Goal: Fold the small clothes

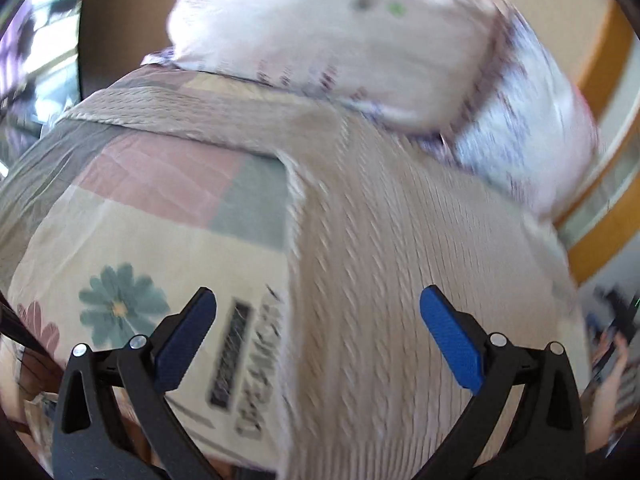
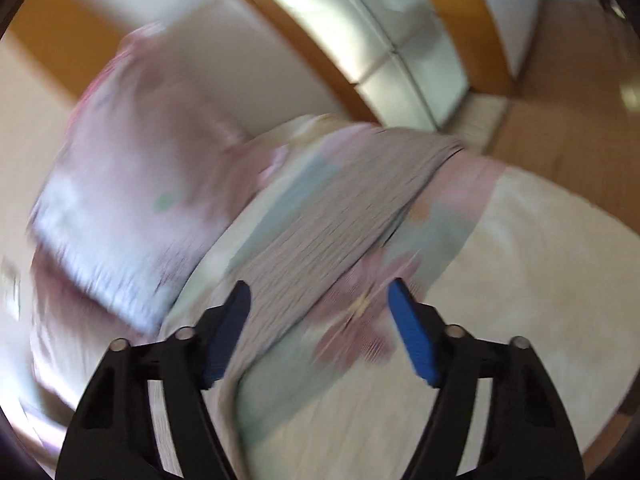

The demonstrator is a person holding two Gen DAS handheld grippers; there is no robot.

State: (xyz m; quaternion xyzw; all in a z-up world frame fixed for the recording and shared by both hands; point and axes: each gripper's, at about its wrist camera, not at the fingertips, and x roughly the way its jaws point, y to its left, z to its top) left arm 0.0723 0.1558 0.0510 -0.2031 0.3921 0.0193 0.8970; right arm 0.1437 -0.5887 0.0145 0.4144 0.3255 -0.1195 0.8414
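Floral patchwork bedsheet (image 1: 152, 240), pale patterned pillow (image 1: 340, 40) at its head, wooden headboard (image 2: 320, 60)

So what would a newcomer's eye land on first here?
Probably the ribbed beige garment spread across the flowered bedsheet, filling the left wrist view. Then the pale pillow at its far end, and the open, empty left claw and right claw above the fabric.

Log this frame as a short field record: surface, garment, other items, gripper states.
surface: bed with floral patchwork sheet
garment: beige ribbed knit cloth, spread flat on the sheet, not yet folded
other items: pale pink patterned pillow behind the garment
left gripper: open, fingers empty, above the garment's edge
right gripper: open, fingers empty, above garment and sheet
image quality: motion blur in both views
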